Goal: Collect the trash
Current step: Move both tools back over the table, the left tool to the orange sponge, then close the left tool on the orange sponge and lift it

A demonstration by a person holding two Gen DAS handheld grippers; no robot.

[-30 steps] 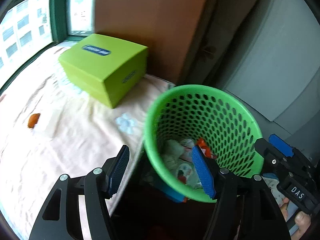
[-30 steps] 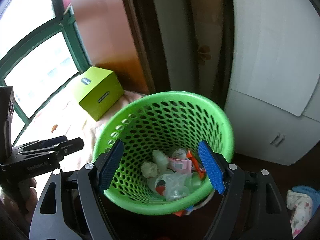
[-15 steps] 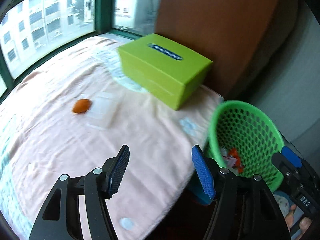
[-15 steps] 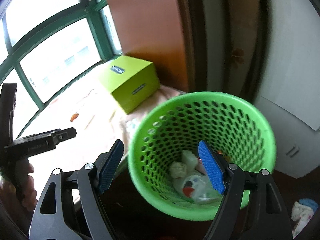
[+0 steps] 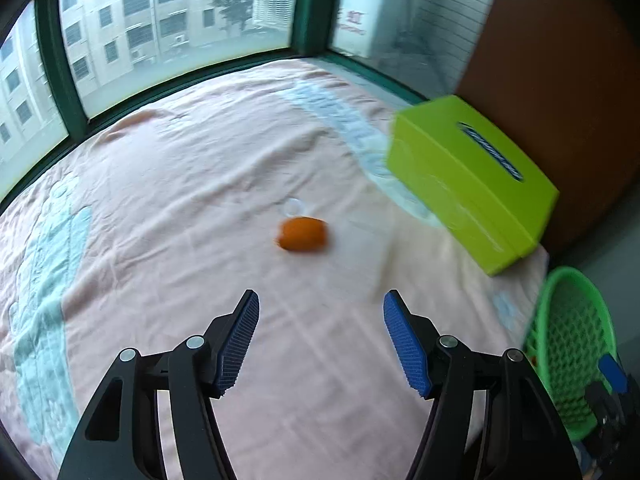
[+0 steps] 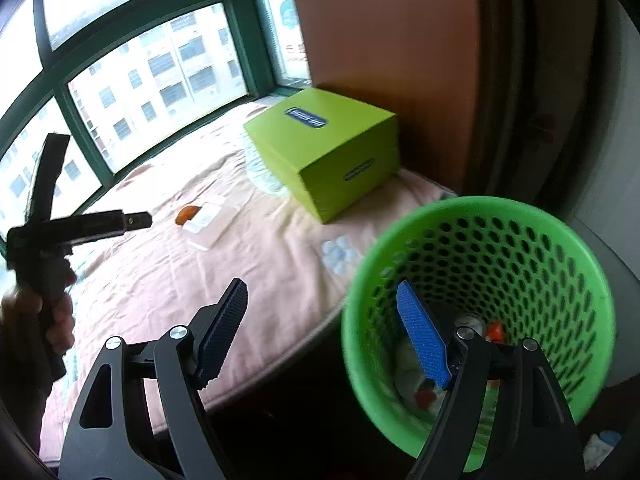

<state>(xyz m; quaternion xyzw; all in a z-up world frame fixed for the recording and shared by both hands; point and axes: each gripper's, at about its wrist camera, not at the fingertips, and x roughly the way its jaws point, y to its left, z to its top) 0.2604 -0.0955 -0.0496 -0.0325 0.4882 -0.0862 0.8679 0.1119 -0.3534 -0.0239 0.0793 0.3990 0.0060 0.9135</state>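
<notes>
Green box beside orange scrap

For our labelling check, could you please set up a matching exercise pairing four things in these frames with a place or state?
Things:
1. orange scrap
2. box
3. basket
4. left gripper

Places or states:
A. beside the bed, holding trash
B. open, empty, above the sheet
C. on the sheet, ahead of the left gripper
D. on the bed by the brown panel

Pairs: 1-C, 2-D, 3-A, 4-B

daylight from window | glare on panes | motion blur | fisheye edges bent, dark corners
</notes>
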